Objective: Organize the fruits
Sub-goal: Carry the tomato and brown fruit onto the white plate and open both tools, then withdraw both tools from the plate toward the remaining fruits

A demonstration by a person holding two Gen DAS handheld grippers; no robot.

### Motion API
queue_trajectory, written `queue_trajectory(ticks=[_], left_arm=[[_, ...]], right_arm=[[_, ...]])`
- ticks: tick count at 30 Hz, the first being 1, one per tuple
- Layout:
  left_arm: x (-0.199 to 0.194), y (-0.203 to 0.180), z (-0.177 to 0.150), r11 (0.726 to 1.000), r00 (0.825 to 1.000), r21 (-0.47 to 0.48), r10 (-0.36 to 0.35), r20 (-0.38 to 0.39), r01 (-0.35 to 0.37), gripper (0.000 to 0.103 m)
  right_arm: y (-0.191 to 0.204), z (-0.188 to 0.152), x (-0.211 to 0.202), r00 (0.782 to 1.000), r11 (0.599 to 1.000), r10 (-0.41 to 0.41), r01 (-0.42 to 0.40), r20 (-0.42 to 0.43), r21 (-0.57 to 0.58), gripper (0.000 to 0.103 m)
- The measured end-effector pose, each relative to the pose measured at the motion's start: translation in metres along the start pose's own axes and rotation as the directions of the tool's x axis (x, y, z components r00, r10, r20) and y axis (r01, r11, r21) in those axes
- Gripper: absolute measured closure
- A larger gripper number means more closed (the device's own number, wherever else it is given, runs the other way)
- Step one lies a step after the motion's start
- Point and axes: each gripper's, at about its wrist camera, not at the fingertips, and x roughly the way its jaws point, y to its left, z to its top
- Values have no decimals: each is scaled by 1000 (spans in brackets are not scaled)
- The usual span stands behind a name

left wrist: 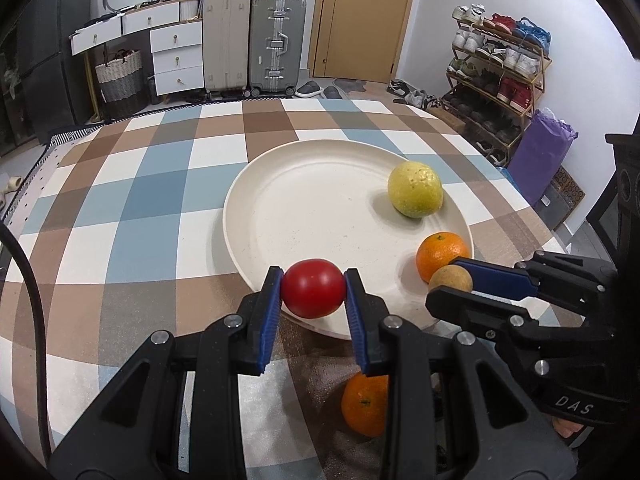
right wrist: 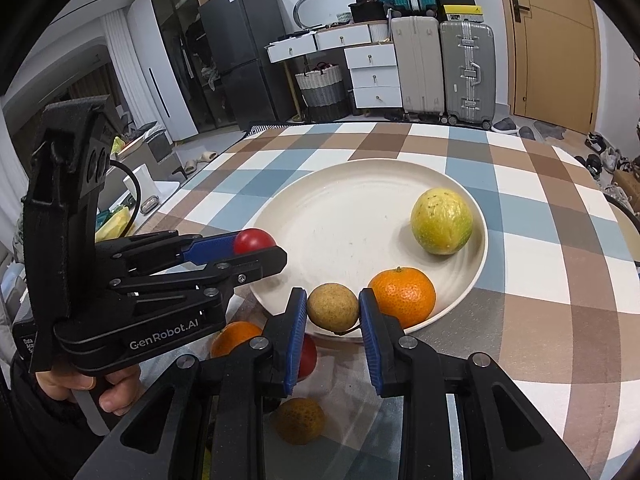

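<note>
A cream plate sits on the checkered table. On it lie a yellow-green fruit and an orange. My left gripper is shut on a red tomato, held over the plate's near rim. My right gripper is shut on a small brown fruit, also over the near rim, beside the orange.
On the table in front of the plate lie another orange, a red fruit and a brownish fruit. Suitcases, drawers and a shoe rack stand beyond the table.
</note>
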Motion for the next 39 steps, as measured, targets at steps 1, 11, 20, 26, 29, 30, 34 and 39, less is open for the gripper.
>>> queue_trajectory(ticks=[1, 11, 20, 26, 29, 30, 34, 39], left_arm=[[0, 0, 0, 1000, 1000, 1, 0, -2, 0, 75], [-18, 6, -4, 1000, 1000, -17, 7, 30, -6, 60], [-52, 8, -15, 999, 996, -18, 35, 79, -33, 18], [-67, 8, -25, 999, 995, -7, 53, 84, -53, 1], [-72, 7, -29, 999, 995, -3, 54, 80, -54, 1], [-74, 6, -31, 998, 995, -2, 56, 80, -56, 1], [-77, 4, -37, 998, 995, 2, 62, 74, -62, 1], [-79, 2, -41, 998, 996, 4, 67, 66, -67, 1]], right_arm=[[0, 0, 0, 1000, 1000, -2, 2, -1, -2, 75], [-5, -2, -12, 1000, 1000, -4, 4, 29, 19, 64], [-5, -12, -29, 999, 999, -30, 29, 40, 20, 25], [-4, -15, -41, 995, 998, -62, 59, 77, 30, 8], [-6, -14, -44, 993, 997, -68, 64, 92, 39, 1], [-7, -14, -45, 993, 997, -73, 69, 95, 42, 1], [-8, -15, -47, 991, 996, -87, 83, 98, 44, 0], [-9, -18, -49, 991, 995, -91, 87, 98, 43, 0]])
